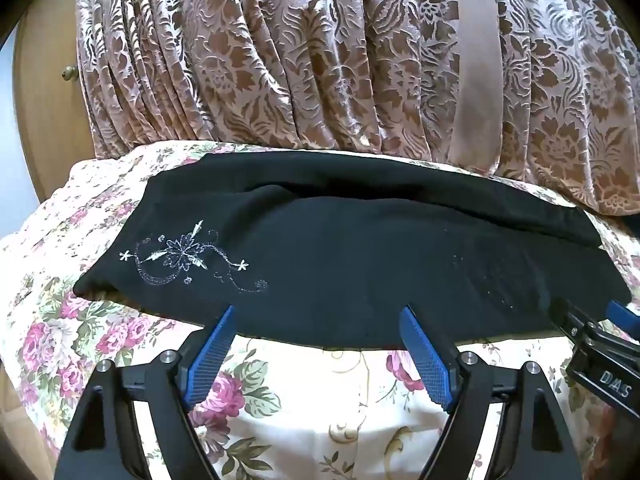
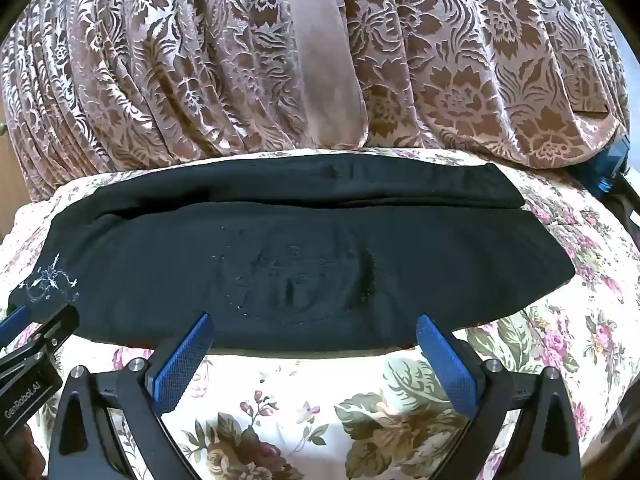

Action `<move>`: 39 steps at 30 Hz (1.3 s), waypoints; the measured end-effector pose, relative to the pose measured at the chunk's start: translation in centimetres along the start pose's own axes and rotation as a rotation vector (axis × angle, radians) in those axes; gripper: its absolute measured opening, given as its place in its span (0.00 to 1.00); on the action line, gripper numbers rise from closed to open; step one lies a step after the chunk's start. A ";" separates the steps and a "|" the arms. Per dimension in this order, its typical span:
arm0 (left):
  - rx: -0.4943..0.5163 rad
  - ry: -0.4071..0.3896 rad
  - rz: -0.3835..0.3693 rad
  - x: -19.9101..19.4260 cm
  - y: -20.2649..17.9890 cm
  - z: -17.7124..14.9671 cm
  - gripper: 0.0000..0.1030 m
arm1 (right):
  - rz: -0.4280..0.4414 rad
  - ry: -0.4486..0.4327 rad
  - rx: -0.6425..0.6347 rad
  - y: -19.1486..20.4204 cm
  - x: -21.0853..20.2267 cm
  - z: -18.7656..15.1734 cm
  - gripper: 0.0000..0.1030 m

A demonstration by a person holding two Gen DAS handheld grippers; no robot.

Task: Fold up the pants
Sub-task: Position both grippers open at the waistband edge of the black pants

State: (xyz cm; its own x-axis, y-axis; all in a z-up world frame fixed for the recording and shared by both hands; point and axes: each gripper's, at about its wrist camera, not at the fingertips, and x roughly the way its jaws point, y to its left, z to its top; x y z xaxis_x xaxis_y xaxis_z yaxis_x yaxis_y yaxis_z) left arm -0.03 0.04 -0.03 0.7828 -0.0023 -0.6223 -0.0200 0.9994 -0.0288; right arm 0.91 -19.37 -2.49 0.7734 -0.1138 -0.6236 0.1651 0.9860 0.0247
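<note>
Two grippers, the left gripper [image 1: 318, 314] and the right gripper [image 2: 316, 322], are held spread wide with nothing pinched, their tips at the near edge of the black pants [image 1: 340, 264]. The pants are laid lengthwise across a floral bedspread [image 1: 304, 412], before a patterned curtain [image 1: 320, 60].

Both cameras ride on hand-held grippers, tilted down at a flowered bedspread [image 1: 304, 412] and facing a patterned curtain [image 1: 320, 48] at twelve o'clock; both sit close above the near edge of the black pants [image 1: 360, 272]; the left view takes the embroidered end, with the right gripper [image 1: 588, 320] at three o'clock; the right view shows the left gripper [image 2: 36, 324] at nine o'clock; they share the pants' middle.
</note>
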 end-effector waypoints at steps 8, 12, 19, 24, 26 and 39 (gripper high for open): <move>0.001 0.002 0.001 0.0 -0.4 -0.2 0.81 | -0.004 0.002 0.003 -0.1 0.1 0.1 1.00; 0.001 0.003 -0.003 0.1 -0.3 -0.4 0.81 | -0.004 0.002 0.003 -0.1 0.0 0.0 1.00; 0.000 0.027 -0.002 0.5 -0.1 -0.1 0.81 | -0.004 0.009 0.007 -0.1 0.2 0.1 1.00; -0.005 0.042 -0.008 0.6 0.0 -0.1 0.81 | -0.005 0.011 0.008 -0.2 0.2 0.0 1.00; -0.008 0.043 -0.009 0.6 0.0 -0.2 0.81 | -0.005 0.014 0.011 -0.3 0.3 0.0 1.00; -0.015 0.064 -0.015 0.9 -0.1 0.0 0.81 | 0.003 0.011 0.021 -0.4 0.3 0.2 1.00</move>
State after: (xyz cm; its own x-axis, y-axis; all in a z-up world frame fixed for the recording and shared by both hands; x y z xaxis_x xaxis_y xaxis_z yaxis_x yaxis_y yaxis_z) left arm 0.73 -0.05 -0.58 0.7418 -0.0198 -0.6703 -0.0184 0.9986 -0.0498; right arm 1.23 -19.86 -2.56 0.7671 -0.1098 -0.6321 0.1762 0.9834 0.0430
